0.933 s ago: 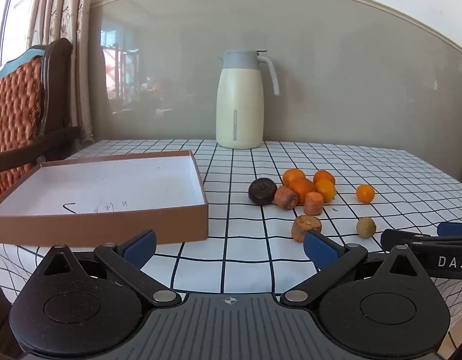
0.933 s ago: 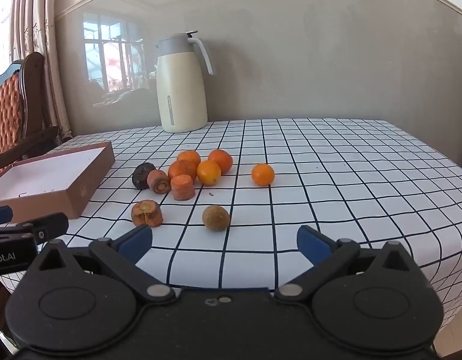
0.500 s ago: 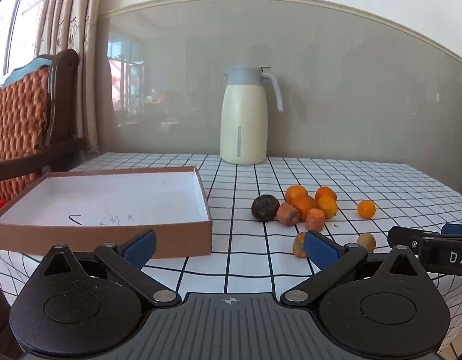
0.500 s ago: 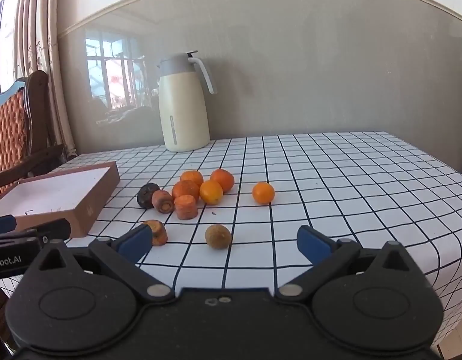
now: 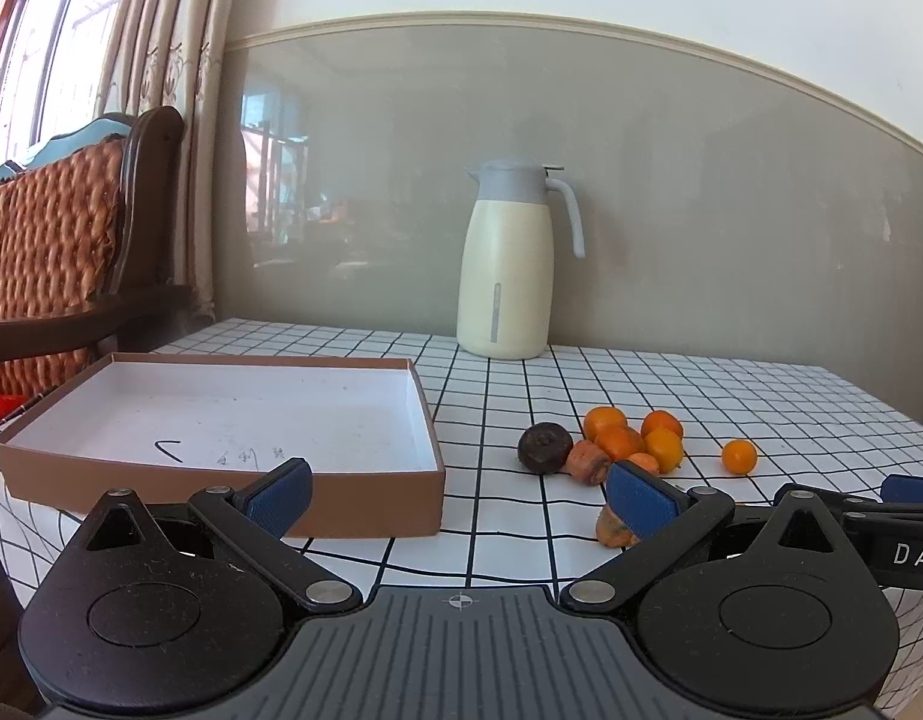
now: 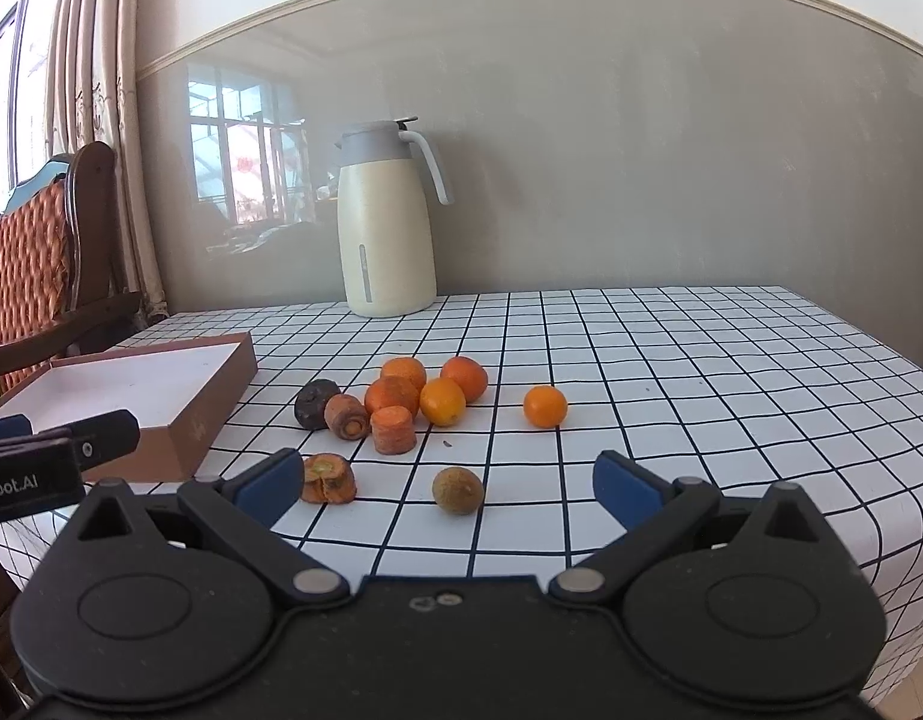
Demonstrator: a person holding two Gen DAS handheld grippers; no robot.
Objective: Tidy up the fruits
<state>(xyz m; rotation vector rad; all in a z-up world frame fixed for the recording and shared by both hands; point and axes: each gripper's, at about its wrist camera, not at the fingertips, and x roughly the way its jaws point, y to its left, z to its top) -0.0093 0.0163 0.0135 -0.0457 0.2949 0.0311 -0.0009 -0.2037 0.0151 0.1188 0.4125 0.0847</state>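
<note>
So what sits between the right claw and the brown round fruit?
Nothing: in the right wrist view only bare checked tablecloth lies between the open right claw and the brown fruit.

Bright daylight from the curtained window [image 5: 35, 54] at left fills both views, mirrored as glare on the glossy grey wall panel [image 6: 245, 180]. Shadows are soft, focus sharp; fisheye distortion bows the wall trim and darkens corners.

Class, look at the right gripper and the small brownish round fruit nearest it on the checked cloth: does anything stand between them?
Nothing visible does. The right gripper is open, and the brownish fruit lies alone on the tablecloth just ahead of it, with the carrot piece off to its left.
</note>
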